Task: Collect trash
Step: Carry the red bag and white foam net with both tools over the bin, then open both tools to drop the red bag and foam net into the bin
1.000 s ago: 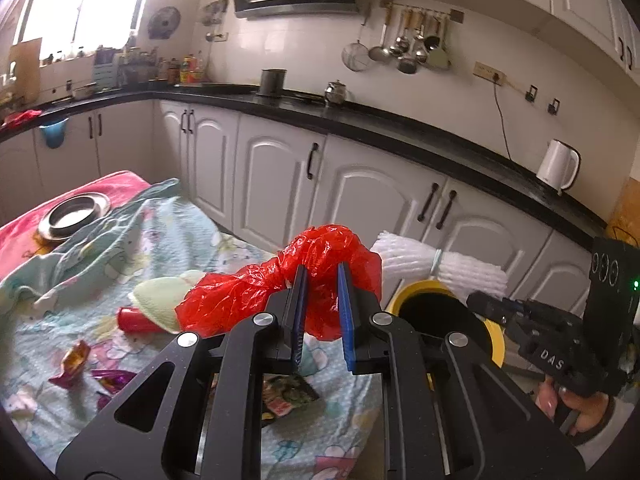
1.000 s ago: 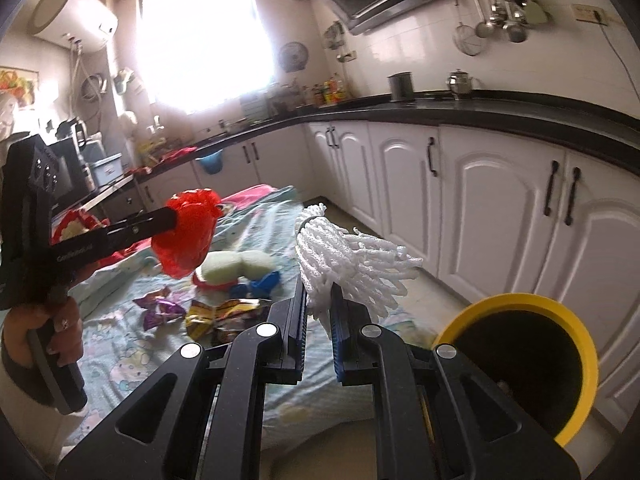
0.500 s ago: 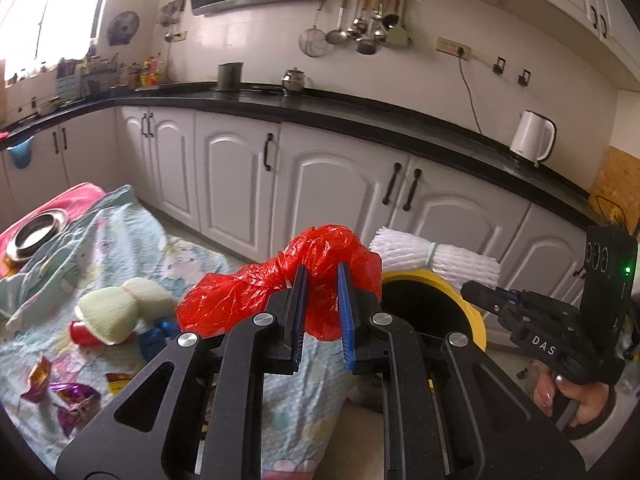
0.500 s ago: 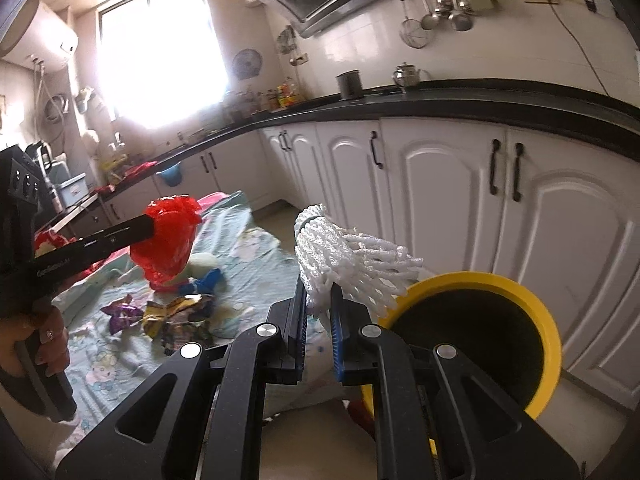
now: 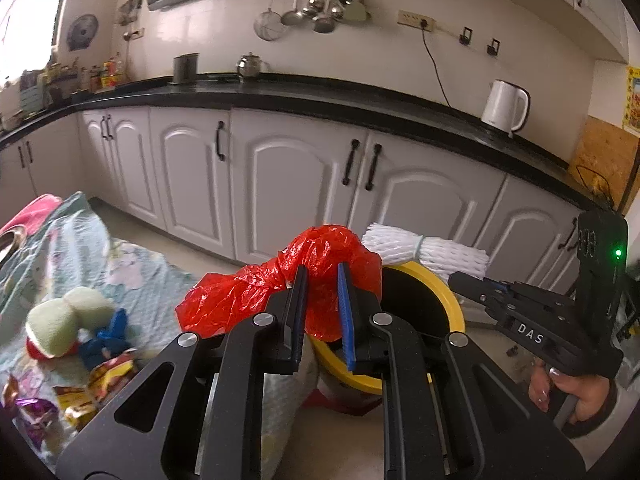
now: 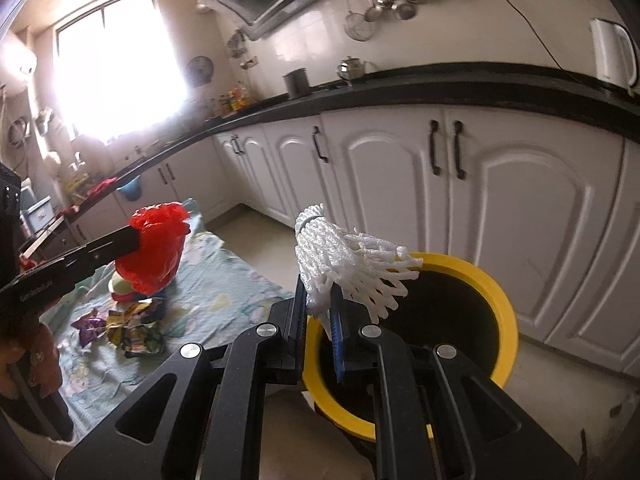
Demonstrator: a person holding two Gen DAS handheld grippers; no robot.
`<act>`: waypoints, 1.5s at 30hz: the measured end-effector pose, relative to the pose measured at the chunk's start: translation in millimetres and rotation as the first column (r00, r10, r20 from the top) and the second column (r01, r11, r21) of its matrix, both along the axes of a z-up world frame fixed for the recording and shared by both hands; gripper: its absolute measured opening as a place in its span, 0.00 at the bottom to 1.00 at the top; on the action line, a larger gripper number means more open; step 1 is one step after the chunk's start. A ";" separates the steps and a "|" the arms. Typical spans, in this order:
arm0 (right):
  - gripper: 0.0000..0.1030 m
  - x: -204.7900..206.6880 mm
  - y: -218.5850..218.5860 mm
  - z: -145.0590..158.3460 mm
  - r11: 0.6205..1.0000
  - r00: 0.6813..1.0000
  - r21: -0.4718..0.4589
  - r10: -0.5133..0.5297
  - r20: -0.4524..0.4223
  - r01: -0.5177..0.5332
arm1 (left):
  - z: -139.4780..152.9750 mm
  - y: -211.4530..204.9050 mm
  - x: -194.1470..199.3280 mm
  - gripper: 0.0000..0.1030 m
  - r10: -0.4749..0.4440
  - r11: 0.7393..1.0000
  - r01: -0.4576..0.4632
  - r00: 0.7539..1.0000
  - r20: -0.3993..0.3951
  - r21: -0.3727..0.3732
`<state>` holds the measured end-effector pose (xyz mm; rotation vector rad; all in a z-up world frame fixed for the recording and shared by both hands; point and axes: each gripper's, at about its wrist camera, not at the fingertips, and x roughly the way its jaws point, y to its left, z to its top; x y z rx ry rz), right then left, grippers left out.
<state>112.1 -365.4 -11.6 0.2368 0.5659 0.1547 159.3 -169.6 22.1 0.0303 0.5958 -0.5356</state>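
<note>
Beside the white cupboards, standing on the floor and waiting with its mouth open: yellow-rimmed bin. Just left of it, lying under a flowery cloth and carrying more trash: low bench, with a soft green toy and shiny snack wrappers.

Hanging over the near left rim of the bin, bunched up and stretching sideways to the left: red plastic bag. Pinching it in the middle, jaws pressed tight on the plastic: left gripper. Sticking out past the tips, right above the bin's rim: white foam net, long way pointing over the hole. Pinching its near end, jaws nearly together: right gripper.

Sitting closer to the hole, by the look of it: the right gripper and its net. Likely needing only a small push forward and down before letting go, both of them.
</note>
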 end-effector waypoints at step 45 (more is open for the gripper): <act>0.50 9.5 -66.9 -65.3 0.980 0.962 0.018 -0.191 -0.195 0.198 | -70.5 -83.1 63.8 0.73 -0.077 0.997 0.078 0.984 -0.162 0.000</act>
